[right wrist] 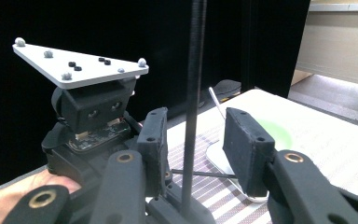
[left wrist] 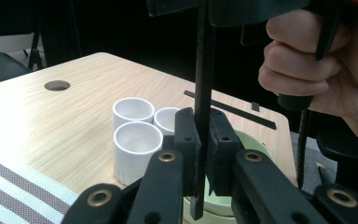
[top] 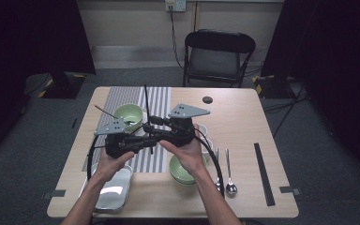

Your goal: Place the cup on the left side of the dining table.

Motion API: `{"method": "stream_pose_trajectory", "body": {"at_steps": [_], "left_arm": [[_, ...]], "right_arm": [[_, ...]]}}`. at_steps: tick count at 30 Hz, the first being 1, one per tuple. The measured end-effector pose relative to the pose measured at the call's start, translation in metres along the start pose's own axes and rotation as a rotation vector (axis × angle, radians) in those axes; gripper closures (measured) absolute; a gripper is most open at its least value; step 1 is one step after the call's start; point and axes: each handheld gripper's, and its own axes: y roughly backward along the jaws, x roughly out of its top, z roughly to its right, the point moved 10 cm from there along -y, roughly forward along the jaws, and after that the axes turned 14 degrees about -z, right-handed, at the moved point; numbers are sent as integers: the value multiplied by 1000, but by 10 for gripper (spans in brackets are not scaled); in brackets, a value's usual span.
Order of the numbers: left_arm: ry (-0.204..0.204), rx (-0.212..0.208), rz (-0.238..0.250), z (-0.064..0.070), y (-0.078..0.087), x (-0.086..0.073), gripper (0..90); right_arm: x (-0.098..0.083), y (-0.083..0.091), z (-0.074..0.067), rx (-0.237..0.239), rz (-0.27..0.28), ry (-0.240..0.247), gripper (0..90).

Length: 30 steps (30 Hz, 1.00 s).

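Two grippers: held together above the middle of the table [top: 243, 117], facing each other over the striped mat [top: 157, 101].
Rod [top: 146, 101]: a thin black rod; its long axis stands close to upright, lower end between the grippers, upper end rising over the mat toward the far edge in the high view.
Left gripper [left wrist: 204, 140]: jaws closed on the rod, pads pressing it from both sides; the rod's lower tip hangs just below the pads.
Left hand [top: 110, 161]: wrapped under the gripper body, forearm coming in from the near edge.
Right gripper [right wrist: 193, 140]: jaws parted, the rod passing between the pads without touching either one.
Right hand [top: 187, 152]: cupped under its gripper, just above a green bowl [top: 180, 171].
Nearby, left to right: metal tray [top: 115, 190] at the near edge, a second green bowl [top: 129, 115] on the mat, white cups [left wrist: 137, 140] beside the near bowl, spoons [top: 229, 180].
Open room: bare wood on the table's right side, between the spoons and a black strip [top: 264, 173].
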Motion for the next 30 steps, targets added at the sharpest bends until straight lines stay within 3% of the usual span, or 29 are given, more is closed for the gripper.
{"method": "stream_pose_trajectory", "body": {"at_steps": [7,17,19,30], "left_arm": [[0,1,-1,0,3,-1,847],[14,18,12,-6,12,-2,856],[34,18,8,-8,13,-3,857],[31,16,21,-11,17,-3,857]], "right_arm": [[8,5,12,-44,26,0,605],[2,11,28,-102,29,-17,577],[-2,9,30,-104,17,1,591],[-14,11,41,-114,-16,-7,502]]}}
